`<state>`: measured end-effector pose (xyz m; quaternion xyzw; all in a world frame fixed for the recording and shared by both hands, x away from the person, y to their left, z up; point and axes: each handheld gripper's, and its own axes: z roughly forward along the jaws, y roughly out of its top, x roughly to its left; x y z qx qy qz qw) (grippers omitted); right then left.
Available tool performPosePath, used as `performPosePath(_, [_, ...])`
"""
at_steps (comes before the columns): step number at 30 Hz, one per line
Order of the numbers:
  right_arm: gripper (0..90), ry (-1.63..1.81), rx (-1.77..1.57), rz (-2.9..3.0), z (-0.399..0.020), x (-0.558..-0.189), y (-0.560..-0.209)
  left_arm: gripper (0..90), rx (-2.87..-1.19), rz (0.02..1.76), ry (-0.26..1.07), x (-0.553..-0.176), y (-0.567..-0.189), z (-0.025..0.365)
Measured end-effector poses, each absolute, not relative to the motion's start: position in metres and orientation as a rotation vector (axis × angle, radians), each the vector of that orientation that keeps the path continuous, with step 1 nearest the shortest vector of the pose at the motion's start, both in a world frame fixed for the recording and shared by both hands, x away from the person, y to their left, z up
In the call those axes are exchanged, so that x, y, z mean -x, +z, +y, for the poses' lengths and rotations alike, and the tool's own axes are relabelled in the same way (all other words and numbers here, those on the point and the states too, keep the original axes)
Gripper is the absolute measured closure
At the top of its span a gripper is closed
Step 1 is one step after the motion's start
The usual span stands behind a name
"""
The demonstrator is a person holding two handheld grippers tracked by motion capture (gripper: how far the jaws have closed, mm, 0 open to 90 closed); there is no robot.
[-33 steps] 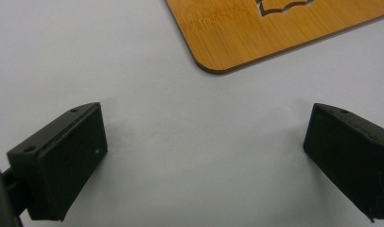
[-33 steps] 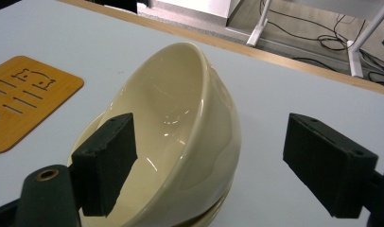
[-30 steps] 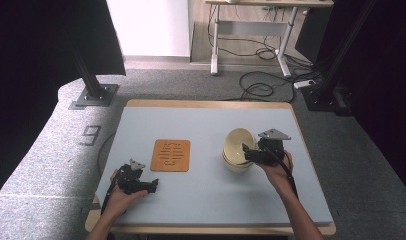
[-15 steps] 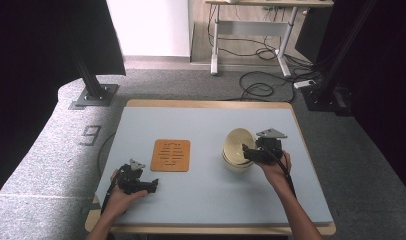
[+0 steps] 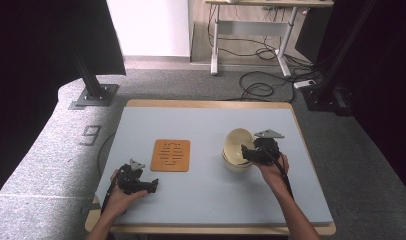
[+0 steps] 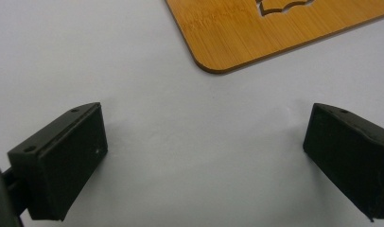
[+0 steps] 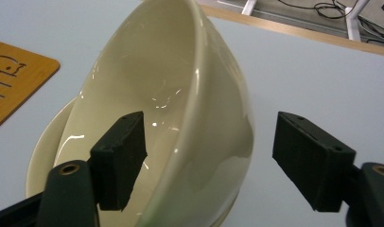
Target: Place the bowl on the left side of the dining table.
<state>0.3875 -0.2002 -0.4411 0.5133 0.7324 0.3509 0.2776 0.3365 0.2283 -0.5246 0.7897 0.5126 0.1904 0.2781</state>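
A cream bowl [image 5: 237, 142] leans tilted inside a second cream bowl [image 5: 235, 165] at the table's right. My right gripper [image 5: 246, 154] reaches it from the right. In the right gripper view the tilted bowl's [image 7: 180, 94] wall stands between the jaws of the right gripper [image 7: 209, 151]. One jaw is inside the bowl and the other stays clear of its outer side. These jaws have just been closing. My left gripper [image 5: 152, 186] rests open on the mat at the front left, and in its own view the left gripper [image 6: 204, 156] has nothing between its jaws.
A bamboo trivet [image 5: 171, 155] with cut-out slots lies left of the bowls; its corner [image 6: 256, 38] lies just beyond the left jaws. The light blue mat [image 5: 201, 125] covers a wooden table. Black stands, cables and a desk stand on the floor behind.
The right gripper has edged slightly left toward the bowl. The left hand and its gripper have stayed put.
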Motion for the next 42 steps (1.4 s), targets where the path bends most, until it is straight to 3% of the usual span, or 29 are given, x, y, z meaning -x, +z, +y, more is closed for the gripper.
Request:
performPosePath(3, [31.1, 0.934, -1.384, 1.961, -0.198, -0.388, -0.441, 0.8, -2.119, 1.375, 0.511, -0.336, -0.525, 0.228])
performPosePath(6, [43.0, 0.919, -1.377, 1.954, -0.194, -0.387, -0.439, 0.7, -2.123, 1.374, 0.511, -0.336, -0.524, 0.229])
performPosePath(16, [53.9, 0.839, -1.405, 1.948, -0.190, -0.391, -0.434, 0.8, -2.119, 1.376, 0.512, -0.336, -0.525, 0.228])
performPosePath(20, [68.3, 0.851, -1.458, 1.939, -0.196, -0.397, -0.437, 0.8, -2.119, 1.376, 0.512, -0.336, -0.525, 0.228])
performPosePath(23, [73.3, 0.866, -1.477, 1.926, -0.198, -0.399, -0.439, 0.8, -2.119, 1.376, 0.511, -0.336, -0.525, 0.228])
performPosePath(30, [79.8, 0.961, -1.575, 1.874, -0.207, -0.405, -0.440, 0.8, -2.119, 1.375, 0.510, -0.336, -0.525, 0.228])
performPosePath(42, [79.6, 0.998, -1.551, 1.859, -0.210, -0.402, -0.439, 0.8, -2.120, 1.375, 0.510, -0.337, -0.525, 0.229])
